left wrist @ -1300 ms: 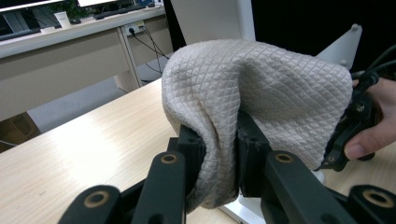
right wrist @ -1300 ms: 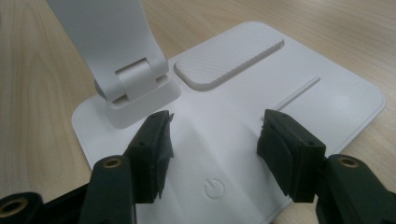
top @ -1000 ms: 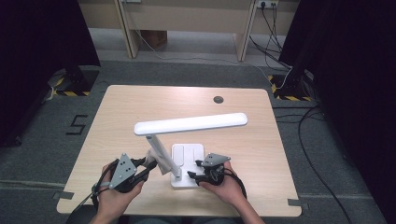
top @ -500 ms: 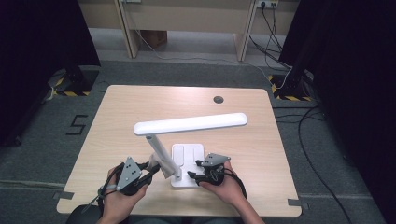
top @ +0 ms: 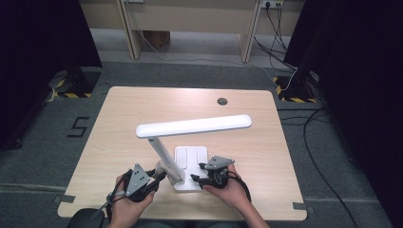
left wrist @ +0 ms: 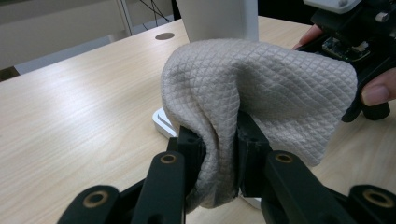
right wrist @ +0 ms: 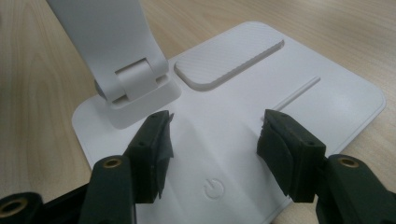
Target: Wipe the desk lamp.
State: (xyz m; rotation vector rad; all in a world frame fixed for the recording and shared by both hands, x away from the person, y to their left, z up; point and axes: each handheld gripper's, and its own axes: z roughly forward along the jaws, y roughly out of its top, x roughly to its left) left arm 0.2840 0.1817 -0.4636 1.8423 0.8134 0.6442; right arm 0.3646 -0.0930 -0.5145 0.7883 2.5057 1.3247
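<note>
Here left gripper (left wrist: 219, 154) pinches quilted beige cloth (left wrist: 261, 88); right gripper (right wrist: 212, 135) spread over smooth white lamp base (right wrist: 327, 98).

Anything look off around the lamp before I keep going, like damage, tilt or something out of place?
Nothing stands out. The white desk lamp stands on its flat base on the table, hinge intact, no cracks visible. The left gripper holds a beige quilted cloth beside the lamp's stem; the right gripper hangs open over the base near the power symbol.

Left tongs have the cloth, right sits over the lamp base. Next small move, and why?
Probably press the cloth forward onto the lamp arm and begin wiping. The left tongs grip it right in front of the arm, and the open right tongs over the base look placed to steady it.
</note>
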